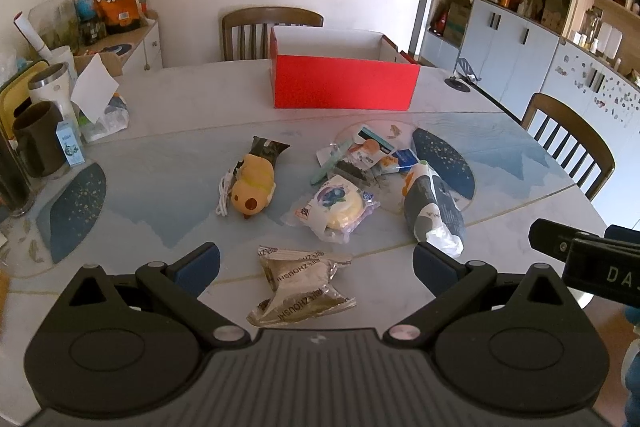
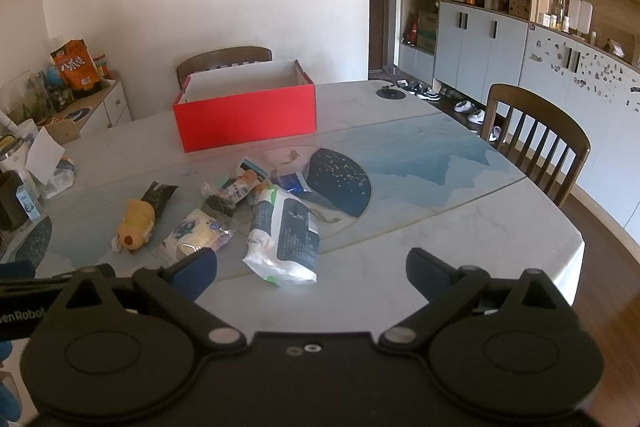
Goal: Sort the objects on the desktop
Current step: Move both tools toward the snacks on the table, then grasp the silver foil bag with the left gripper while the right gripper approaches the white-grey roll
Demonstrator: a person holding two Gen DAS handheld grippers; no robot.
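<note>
Red cardboard box (image 1: 344, 85), lid off, sits far side of table, open top ready as likely drop bin. Clutter lies loose between box and me: yellow plush chick (image 1: 254, 185), round snack in clear wrapper (image 1: 338, 207), white-and-dark wipes pack (image 2: 286, 237), crinkled silver foil packet (image 1: 300, 281) nearest. My left gripper (image 1: 316, 265) hovers over foil packet, jaws spread wide, nothing held. My right gripper (image 2: 312, 273) wide too, empty, wipes pack just ahead. Box interior unseen from here. Small packets behind snack overlap, labels unreadable.

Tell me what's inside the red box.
Only white inner walls show inside the red box. No items are visible, but its front wall hides the floor in both views, so contents cannot be ruled out.
</note>
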